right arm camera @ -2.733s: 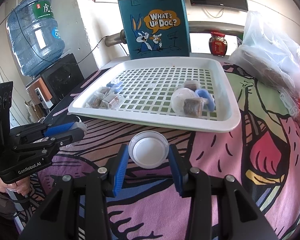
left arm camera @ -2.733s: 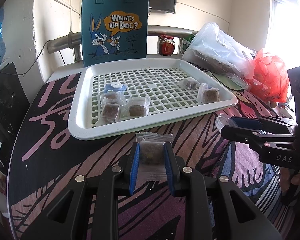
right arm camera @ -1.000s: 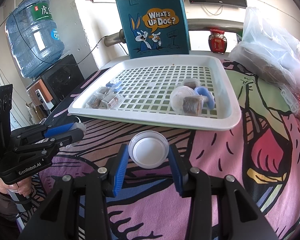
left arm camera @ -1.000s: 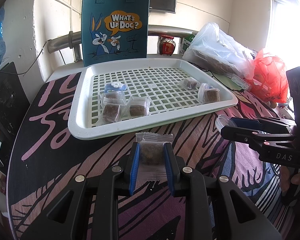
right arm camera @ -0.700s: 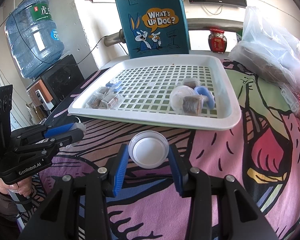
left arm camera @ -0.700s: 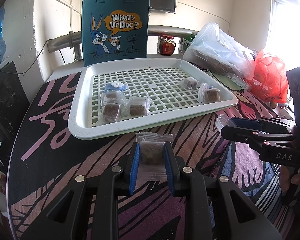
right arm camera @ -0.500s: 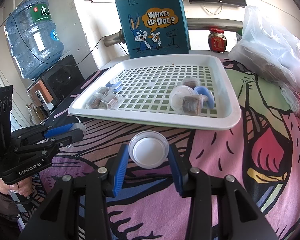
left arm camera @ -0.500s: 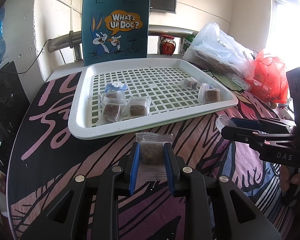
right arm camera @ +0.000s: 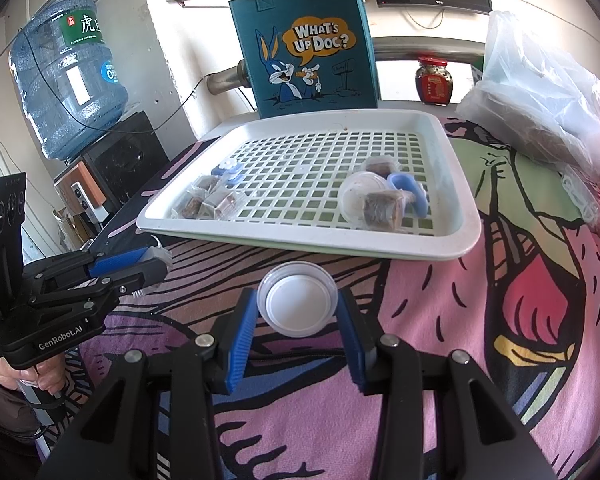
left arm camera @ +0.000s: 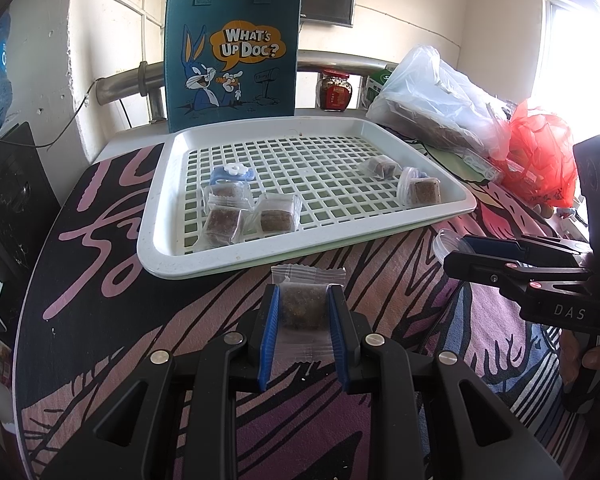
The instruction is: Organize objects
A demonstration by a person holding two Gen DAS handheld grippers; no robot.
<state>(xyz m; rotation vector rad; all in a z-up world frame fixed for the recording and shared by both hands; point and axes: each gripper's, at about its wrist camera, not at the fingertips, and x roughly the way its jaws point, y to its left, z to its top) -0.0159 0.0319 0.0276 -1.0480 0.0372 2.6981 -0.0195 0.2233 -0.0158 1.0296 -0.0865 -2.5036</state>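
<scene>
Nothing has shifted over the last moments: our left gripper point(left arm camera: 303, 307) stays clamped on the wrapped snack packet point(left arm camera: 302, 309), our right gripper point(right arm camera: 299, 309) on the clear lid point(right arm camera: 298, 298). Both hover short of the tray point(left arm camera: 236, 264) at twelve o'clock, so placing remains undone.

Patterned table point(left arm camera: 100, 312), white tray point(left arm camera: 156, 256), bags point(left arm camera: 432, 108)

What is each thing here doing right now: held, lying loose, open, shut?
left gripper: shut on the wrapped brown cube, held above the cloth
right gripper: shut on the round plastic lid
white tray: flat on the table, holding several wrapped cubes
red-capped jar: upright, capped
blue tote bag: standing upright behind the tray
</scene>
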